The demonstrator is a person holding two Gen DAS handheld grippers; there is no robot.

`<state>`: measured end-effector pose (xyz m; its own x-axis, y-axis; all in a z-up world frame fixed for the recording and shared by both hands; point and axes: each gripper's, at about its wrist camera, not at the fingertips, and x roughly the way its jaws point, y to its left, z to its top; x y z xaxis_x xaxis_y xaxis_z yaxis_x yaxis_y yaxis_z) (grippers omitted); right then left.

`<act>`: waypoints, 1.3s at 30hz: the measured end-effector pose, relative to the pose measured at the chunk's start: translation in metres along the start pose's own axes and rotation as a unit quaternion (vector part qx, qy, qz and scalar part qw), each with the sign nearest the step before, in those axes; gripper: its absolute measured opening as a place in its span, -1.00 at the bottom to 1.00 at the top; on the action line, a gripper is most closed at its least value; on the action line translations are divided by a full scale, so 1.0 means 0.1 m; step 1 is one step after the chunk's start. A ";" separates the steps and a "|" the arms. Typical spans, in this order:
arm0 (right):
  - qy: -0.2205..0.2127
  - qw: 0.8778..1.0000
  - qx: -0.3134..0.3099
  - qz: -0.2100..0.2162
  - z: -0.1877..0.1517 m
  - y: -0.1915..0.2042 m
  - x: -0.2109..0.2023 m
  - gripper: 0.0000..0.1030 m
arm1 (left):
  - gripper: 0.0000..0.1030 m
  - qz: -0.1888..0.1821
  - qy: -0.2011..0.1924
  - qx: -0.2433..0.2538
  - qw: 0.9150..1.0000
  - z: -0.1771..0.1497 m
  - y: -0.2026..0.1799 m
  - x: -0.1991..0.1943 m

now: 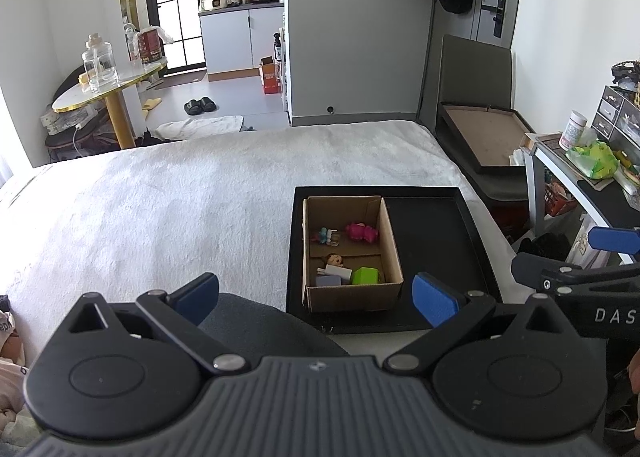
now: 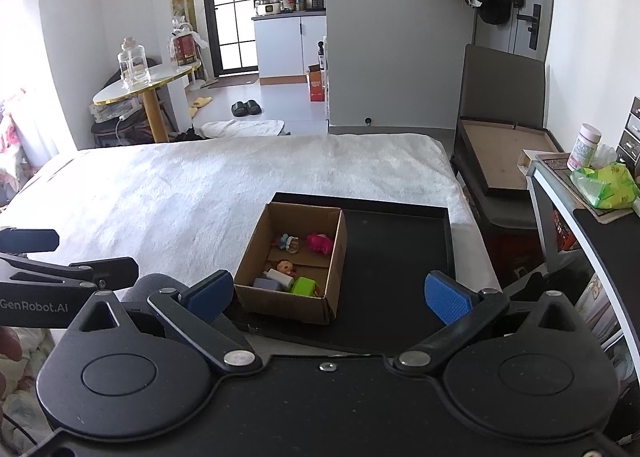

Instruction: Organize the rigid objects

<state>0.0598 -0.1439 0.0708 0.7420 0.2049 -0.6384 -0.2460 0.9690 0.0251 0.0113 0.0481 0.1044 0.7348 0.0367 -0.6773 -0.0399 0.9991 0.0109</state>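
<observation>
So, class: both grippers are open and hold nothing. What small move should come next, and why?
Probably draw both back. The left gripper and right gripper hold nothing, every toy in view, like the pink toy, already lies in the cardboard box, and the rest of the black tray is bare.

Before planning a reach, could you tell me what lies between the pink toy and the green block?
In both views, only bare box floor separates the pink toy from the green block.

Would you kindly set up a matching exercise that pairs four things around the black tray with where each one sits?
Things:
1. pink toy
2. green block
3. cardboard box
4. black tray

Places:
A. on the white bed cover
B. near end of the box
C. left half of the tray
D. far end of the box

Pairs: 1-D, 2-B, 3-C, 4-A
</observation>
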 end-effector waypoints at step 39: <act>0.007 1.000 -0.004 -0.005 -0.03 0.00 0.02 1.00 | 0.99 -0.014 0.014 -0.003 1.000 -0.04 -0.02 0.05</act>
<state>0.0593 -0.1438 0.0679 0.7351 0.1932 -0.6498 -0.2434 0.9698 0.0131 0.0129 0.0461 0.0982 0.7165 0.0071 -0.6976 -0.0235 0.9996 -0.0139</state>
